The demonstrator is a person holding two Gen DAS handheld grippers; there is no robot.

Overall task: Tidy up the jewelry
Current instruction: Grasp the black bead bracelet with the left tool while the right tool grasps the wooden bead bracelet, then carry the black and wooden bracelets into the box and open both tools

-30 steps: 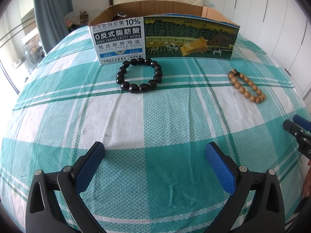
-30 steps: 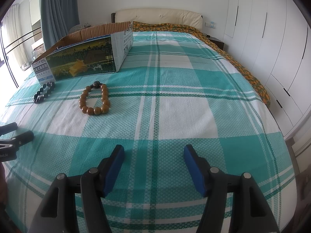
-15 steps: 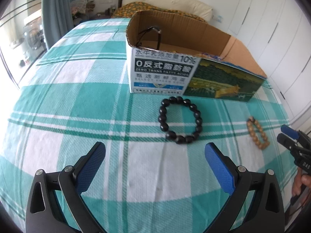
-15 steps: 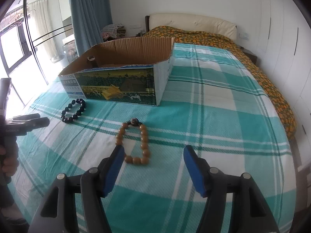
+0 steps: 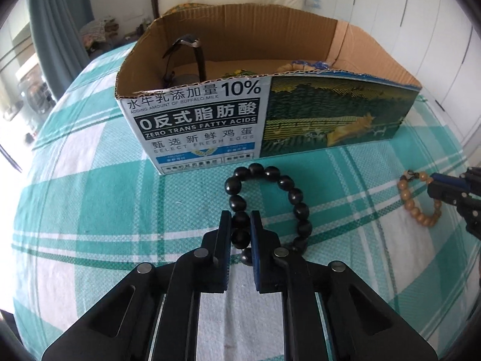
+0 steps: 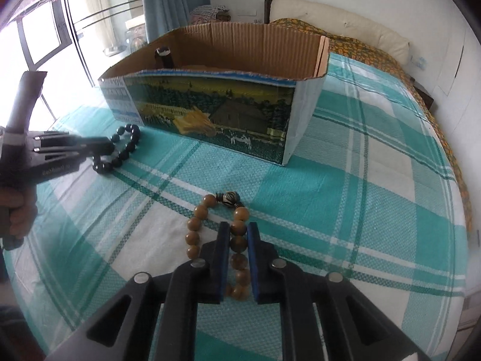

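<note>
Your left hand-held gripper (image 5: 241, 225) has its jaws drawn narrow around the near-left beads of the black bracelet (image 5: 288, 194), which lies on the checked bedspread (image 5: 90, 198) just in front of the cardboard box (image 5: 210, 123). Your right hand-held gripper (image 6: 239, 236) is pinched the same way on the right side of the brown bracelet (image 6: 192, 231), which lies a little further from the box. Both strands look caught between the pads rather than merely straddled, so the step in hand is likely the lift. Raise each one straight up until the hanging loop is off the cloth, since dragging could snag beads on the weave. Keep the squeeze steady; round beads may roll out of flat pads. Carry both over the near wall, high enough that the dangling beads pass the rim, and release beside the watch (image 5: 188, 42) already inside.
</note>
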